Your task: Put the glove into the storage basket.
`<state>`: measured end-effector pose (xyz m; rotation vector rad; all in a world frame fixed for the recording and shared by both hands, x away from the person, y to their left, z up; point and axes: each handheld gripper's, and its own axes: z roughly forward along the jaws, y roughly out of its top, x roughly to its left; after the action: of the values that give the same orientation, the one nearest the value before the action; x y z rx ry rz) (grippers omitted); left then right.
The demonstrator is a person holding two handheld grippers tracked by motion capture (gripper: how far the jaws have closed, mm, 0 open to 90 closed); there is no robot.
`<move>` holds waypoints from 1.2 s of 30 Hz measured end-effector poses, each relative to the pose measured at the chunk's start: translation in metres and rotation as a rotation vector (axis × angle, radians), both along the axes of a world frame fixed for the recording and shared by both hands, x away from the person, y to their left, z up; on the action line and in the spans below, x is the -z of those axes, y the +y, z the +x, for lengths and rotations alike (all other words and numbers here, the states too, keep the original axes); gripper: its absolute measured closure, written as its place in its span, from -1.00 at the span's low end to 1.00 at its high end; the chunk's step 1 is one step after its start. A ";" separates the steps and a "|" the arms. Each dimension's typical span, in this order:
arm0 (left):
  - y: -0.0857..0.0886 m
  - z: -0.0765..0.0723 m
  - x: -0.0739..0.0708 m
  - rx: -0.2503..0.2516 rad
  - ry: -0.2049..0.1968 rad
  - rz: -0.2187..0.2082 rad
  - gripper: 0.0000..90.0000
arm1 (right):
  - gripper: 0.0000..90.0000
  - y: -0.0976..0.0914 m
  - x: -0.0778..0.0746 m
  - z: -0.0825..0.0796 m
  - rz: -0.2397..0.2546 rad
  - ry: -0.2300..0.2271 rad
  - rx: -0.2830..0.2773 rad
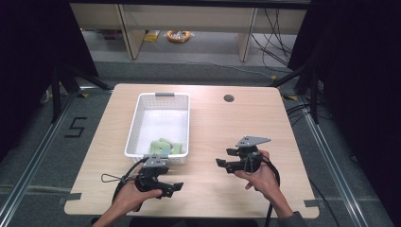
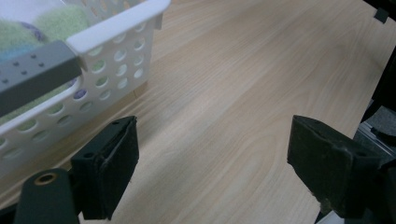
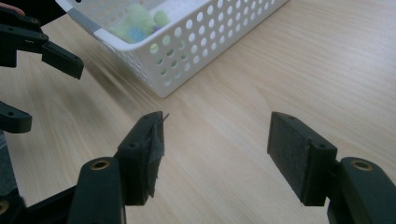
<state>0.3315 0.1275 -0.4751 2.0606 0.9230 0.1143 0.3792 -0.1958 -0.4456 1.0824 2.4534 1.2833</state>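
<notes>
- Both tongs sit low over the near part of the table (image 1: 222,123), one in each of the person's hands, and neither grips anything.
- Nearest on the left, the left gripper (image 1: 176,187) hovers just in front of the basket's near end; in the left gripper view its jaws stand wide apart over bare wood, nothing between the pads.
- Over on the right, the right gripper (image 1: 223,157) points leftward toward the basket, well apart from it; in the right gripper view its jaws are spread wide with only tabletop between them.
- Between the two tongs lies open wood grain, with nothing blocking the way to the basket.
- Next out, the white basket (image 1: 135,124) stands left of centre with its long side running away from the person; its walls are perforated and a grey handle strip caps each short end.
- Inside it, the soft green things (image 1: 164,146) are bunched against the near end wall, one with a blue patch; the far part of the basket floor is bare.
- Farther still, a round cable hole (image 1: 229,98) sits near the table's far edge.
- Beyond the table, a yellow cable coil (image 1: 178,35) lies on the floor under a wooden bench (image 1: 189,19).
</notes>
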 end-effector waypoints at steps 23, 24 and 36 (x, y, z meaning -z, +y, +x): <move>0.011 -0.016 0.018 0.014 0.013 -0.001 -0.64 | -0.23 -0.012 0.019 -0.029 0.003 0.059 0.012; 0.011 -0.017 0.019 0.009 0.018 -0.006 -0.64 | -0.23 -0.013 0.020 -0.029 0.001 0.060 0.012; 0.017 -0.023 0.020 0.017 0.012 0.017 -0.64 | -0.32 -0.022 0.026 -0.042 -0.005 0.056 0.039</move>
<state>0.3083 0.1444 -0.4956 2.0863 0.9141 0.1013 0.3368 -0.2176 -0.4711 1.1746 2.4616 1.2514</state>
